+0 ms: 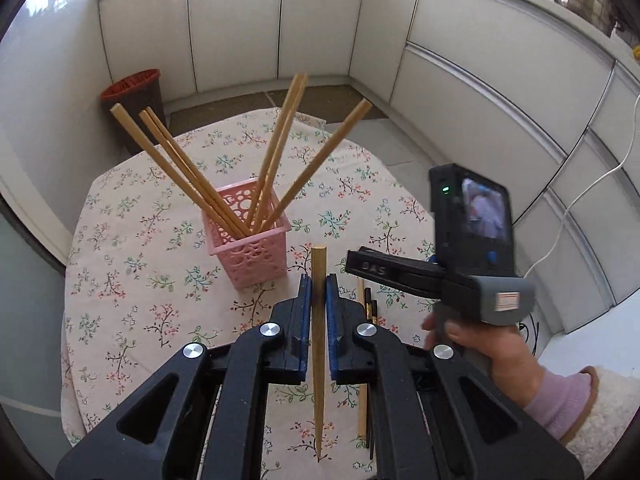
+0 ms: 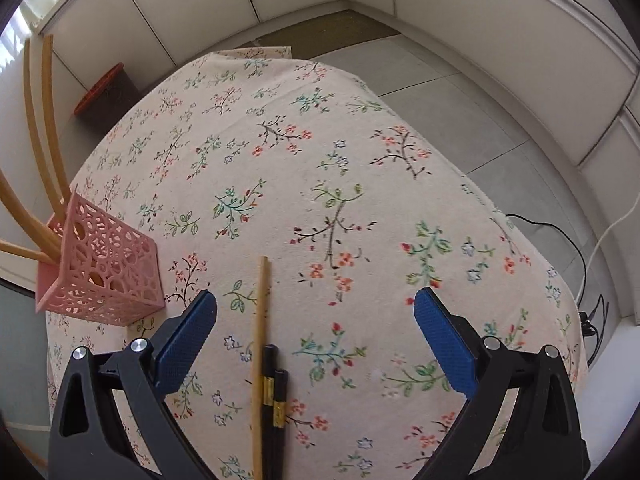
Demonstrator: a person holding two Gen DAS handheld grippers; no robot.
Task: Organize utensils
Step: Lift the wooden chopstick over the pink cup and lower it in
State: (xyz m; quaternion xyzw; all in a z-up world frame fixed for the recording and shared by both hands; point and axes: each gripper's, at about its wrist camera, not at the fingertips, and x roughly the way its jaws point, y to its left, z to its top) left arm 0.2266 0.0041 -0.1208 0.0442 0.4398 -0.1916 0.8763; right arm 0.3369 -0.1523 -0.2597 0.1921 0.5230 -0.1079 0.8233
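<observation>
My left gripper [image 1: 319, 288] is shut on a wooden chopstick [image 1: 319, 344], held upright above the floral tablecloth, just in front of a pink perforated holder [image 1: 250, 248] that has several wooden chopsticks [image 1: 192, 172] leaning in it. My right gripper [image 2: 316, 308] stands wide open over the table, with one wooden chopstick [image 2: 260, 340] and a pair of black chopsticks [image 2: 274, 396] lying between its fingers, untouched. The right gripper's body and the hand holding it [image 1: 480, 340] show at the right of the left wrist view. The holder [image 2: 100, 268] sits at the left of the right wrist view.
The round table [image 2: 360, 160] has a floral cloth that hangs over its edges. A dark bin with a red rim [image 1: 134, 96] stands on the floor behind it. White cabinets curve around. Cables [image 2: 592, 264] lie on the floor to the right.
</observation>
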